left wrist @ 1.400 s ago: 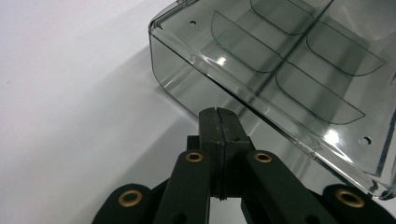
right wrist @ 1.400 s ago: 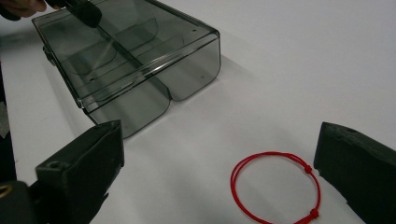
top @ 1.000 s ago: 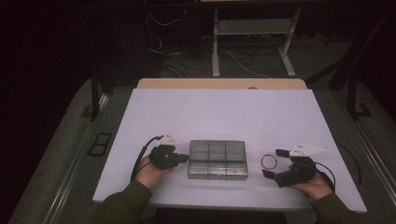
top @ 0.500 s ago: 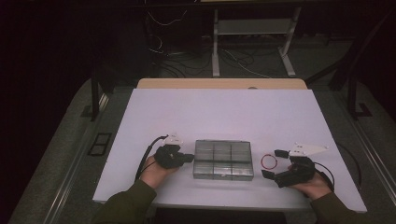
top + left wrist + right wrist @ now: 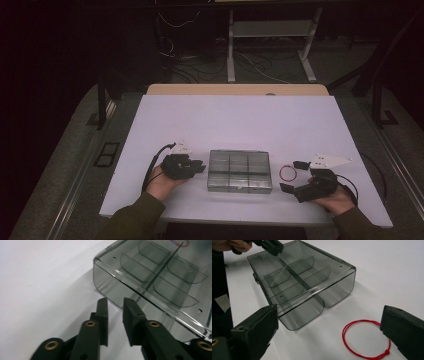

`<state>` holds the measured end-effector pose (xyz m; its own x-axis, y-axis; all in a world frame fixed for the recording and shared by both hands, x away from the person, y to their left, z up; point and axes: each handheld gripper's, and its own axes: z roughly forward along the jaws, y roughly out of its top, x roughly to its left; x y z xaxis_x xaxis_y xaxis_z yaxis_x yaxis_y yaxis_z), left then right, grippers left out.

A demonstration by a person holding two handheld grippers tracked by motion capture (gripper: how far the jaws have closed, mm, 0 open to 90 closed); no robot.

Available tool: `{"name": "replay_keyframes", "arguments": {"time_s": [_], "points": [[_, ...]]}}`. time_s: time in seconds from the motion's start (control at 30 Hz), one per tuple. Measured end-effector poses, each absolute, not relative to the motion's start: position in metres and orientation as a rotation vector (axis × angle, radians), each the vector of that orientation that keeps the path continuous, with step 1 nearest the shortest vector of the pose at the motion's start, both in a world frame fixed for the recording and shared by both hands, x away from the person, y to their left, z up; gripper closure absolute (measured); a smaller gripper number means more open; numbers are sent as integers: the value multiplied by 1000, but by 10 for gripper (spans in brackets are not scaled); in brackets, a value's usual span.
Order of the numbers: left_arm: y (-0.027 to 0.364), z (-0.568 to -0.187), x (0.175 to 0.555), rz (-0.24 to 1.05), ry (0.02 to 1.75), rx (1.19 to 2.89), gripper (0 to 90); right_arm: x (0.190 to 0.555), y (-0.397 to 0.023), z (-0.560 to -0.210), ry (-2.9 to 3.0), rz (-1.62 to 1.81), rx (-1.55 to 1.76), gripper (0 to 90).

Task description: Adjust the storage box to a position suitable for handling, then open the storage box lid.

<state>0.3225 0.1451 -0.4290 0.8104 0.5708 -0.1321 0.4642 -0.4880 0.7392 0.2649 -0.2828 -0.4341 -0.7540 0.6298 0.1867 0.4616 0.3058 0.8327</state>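
Note:
A clear smoky plastic box (image 5: 239, 171) with a lid and inner dividers lies near the table's front edge. My left gripper (image 5: 201, 167) sits just off the box's left end. In the left gripper view its jaws (image 5: 115, 301) have just been opening a little and stand slightly apart with nothing between them, tips close to the box (image 5: 150, 272) wall. My right gripper (image 5: 292, 175) rests to the right of the box, open wide. A red cord loop (image 5: 287, 173) lies on the table between its jaws (image 5: 329, 315), untouched; the loop (image 5: 367, 340) is beside the box (image 5: 299, 277).
The white table (image 5: 240, 125) is bare beyond the box. Past its far edge stand a wooden strip (image 5: 235, 90), a metal stand (image 5: 270, 45) and cables on the dark floor. Cables trail from both grippers.
The left gripper has shifted right against the box, and the box has slid a little to the right. The left jaws have parted slightly. The right gripper has stayed put.

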Motion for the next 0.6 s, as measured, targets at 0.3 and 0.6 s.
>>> {"name": "replay_keyframes", "arguments": {"time_s": [0.3, 0.6], "points": [[167, -427, 320, 204, 733, 2124, 444, 265, -283, -433, 2387, 1440, 1014, 15], [174, -426, 309, 194, 694, 2080, 280, 265, -284, -432, 2416, 1426, 1026, 15]]}}
